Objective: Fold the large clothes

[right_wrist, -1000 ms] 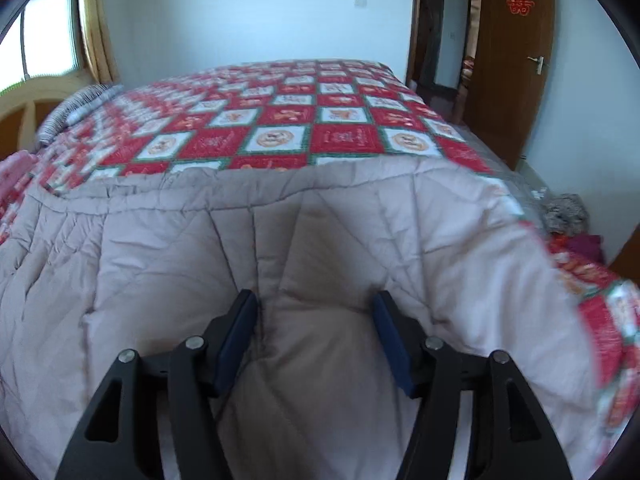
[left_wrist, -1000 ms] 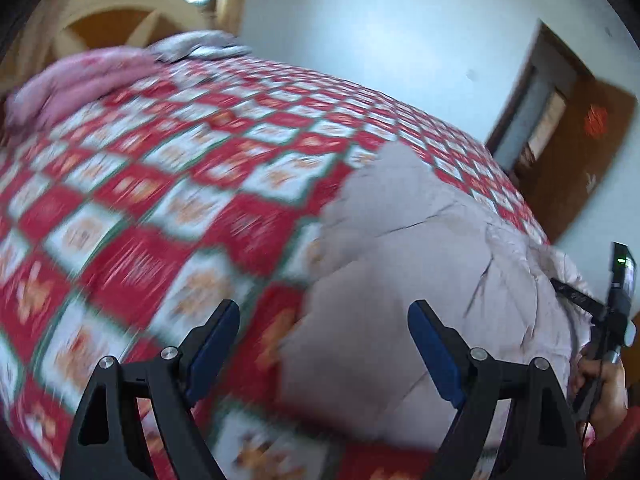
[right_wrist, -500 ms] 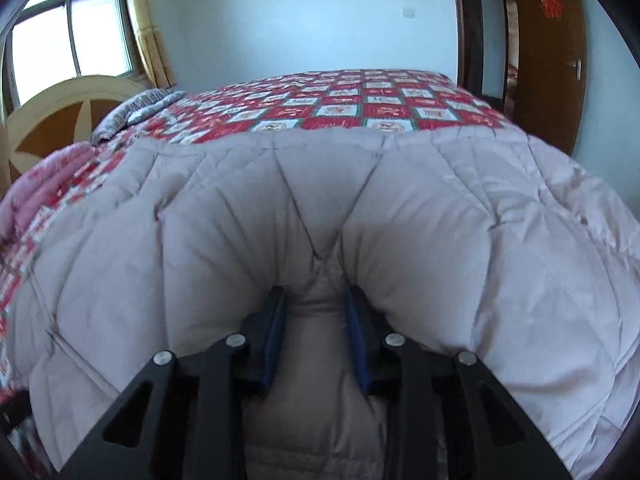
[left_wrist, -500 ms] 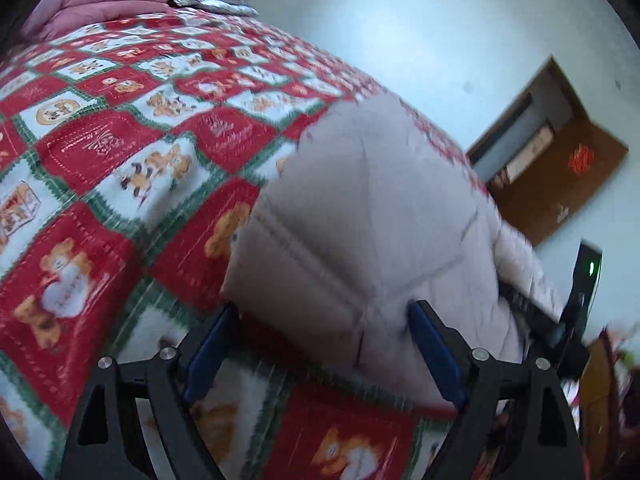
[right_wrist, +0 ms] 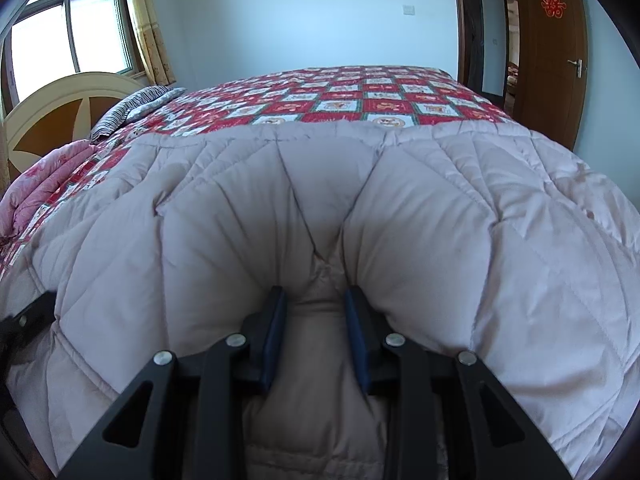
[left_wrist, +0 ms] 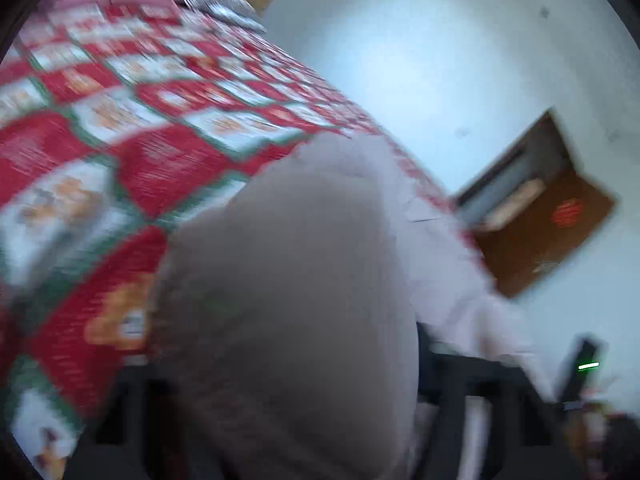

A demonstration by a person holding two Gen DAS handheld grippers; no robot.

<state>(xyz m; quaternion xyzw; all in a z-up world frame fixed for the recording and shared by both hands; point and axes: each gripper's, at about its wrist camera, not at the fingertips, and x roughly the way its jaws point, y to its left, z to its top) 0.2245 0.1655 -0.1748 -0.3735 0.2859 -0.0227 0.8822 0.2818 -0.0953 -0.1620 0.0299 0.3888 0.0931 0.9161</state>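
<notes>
A large beige padded quilt (right_wrist: 460,208) lies across the near end of the bed. My right gripper (right_wrist: 316,320) is shut on a fold of its near edge, and the fabric puffs up on both sides of the blue pads (right_wrist: 275,332). The left wrist view is blurred. There a thick corner of the quilt (left_wrist: 288,280) bulges between the dark fingers (left_wrist: 452,380) of my left gripper (left_wrist: 284,364) and hides its pads. Those jaws are closing on that corner.
A red, white and green patchwork bedspread (right_wrist: 360,96) covers the bed. A pink blanket (right_wrist: 44,184) and a striped pillow (right_wrist: 132,108) lie by the headboard (right_wrist: 60,108). A brown door (right_wrist: 556,48) stands at the right. The other gripper's green-lit device (left_wrist: 586,366) shows low right in the left wrist view.
My left gripper has dropped onto the quilt's corner and its jaws have come in around it. My right gripper shut on the near fold about half a second ago and has kept still since.
</notes>
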